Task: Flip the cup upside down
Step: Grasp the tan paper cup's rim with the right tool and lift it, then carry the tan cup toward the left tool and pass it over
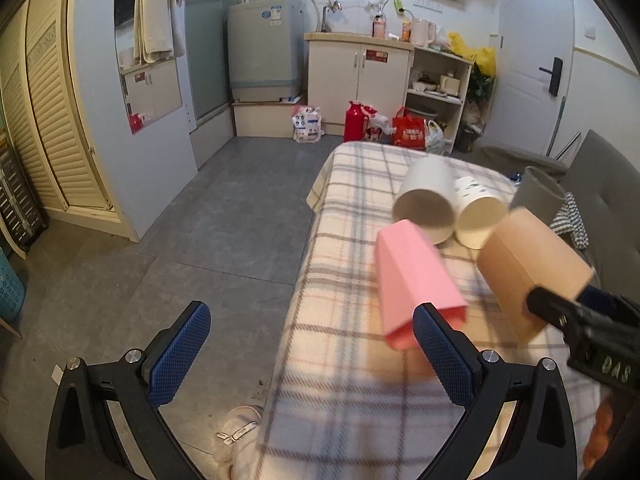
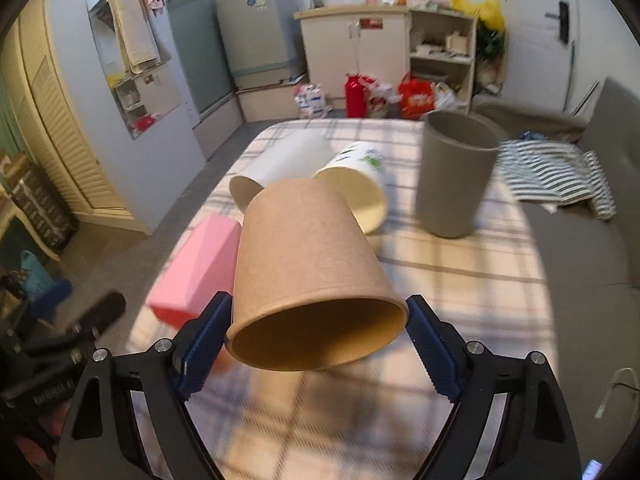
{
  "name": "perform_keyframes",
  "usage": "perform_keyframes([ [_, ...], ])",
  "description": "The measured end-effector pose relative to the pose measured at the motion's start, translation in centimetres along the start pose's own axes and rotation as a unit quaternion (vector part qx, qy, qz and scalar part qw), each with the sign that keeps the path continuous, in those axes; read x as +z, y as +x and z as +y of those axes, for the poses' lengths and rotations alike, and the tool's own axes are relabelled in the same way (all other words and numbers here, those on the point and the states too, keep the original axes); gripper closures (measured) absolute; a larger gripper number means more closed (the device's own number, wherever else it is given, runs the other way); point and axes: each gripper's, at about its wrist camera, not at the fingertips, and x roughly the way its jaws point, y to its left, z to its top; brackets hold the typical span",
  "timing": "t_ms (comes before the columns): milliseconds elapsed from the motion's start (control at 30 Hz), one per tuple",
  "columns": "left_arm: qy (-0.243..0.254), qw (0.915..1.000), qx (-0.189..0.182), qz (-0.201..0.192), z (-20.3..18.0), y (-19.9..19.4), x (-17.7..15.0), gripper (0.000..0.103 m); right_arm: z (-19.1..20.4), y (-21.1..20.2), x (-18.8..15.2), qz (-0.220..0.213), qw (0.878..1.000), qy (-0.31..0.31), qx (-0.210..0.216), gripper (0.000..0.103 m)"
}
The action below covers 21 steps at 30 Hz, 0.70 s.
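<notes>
Brown kraft paper cup (image 2: pixel 312 276) sits between the fingers of the right gripper (image 2: pixel 318 344), pinched near its rim, mouth facing the camera and tilted slightly down, base pointing away; looks lifted off the plaid blanket (image 2: pixel 460 280), though contact underneath is hard to judge with the blur. From the left wrist view the same cup (image 1: pixel 532 264) is held out over the bed by the right tool's black finger. Left gripper (image 1: pixel 308 356) is spread wide and holds nothing, its right finger just in front of a pink cup (image 1: pixel 416 276) lying on its side. White cup (image 2: pixel 280 168) and printed cup (image 2: pixel 356 184) also lie tipped on the blanket; grey cup (image 2: pixel 454 176) stands mouth up. Progress estimate: grasp done, rotation roughly halfway, cup near horizontal. Left to do: finish turning so the mouth faces down, set it rim-first on the blanket, release. Soft bedding may let it wobble on landing.
</notes>
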Motion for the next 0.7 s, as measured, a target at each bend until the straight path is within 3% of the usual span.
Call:
perform_keyframes([
  [100, 0.005, 0.9999, 0.009, -0.001, -1.0, -1.7, -0.6, 0.0, -0.9, -2.9, -1.9, 0.004, 1.0, 0.011, -0.027, 0.016],
  [300, 0.007, 0.9999, -0.012, -0.007, -2.5, -4.9, -2.7, 0.0, -1.4, -7.3, -6.4, 0.01, 0.998, 0.035, -0.06, 0.016],
  [700, 0.043, 0.9987, -0.025, -0.001, -4.5, -8.7, -5.9, 0.0, -0.8, -8.8, -10.8, 0.043, 0.996, 0.033, -0.077, 0.016],
])
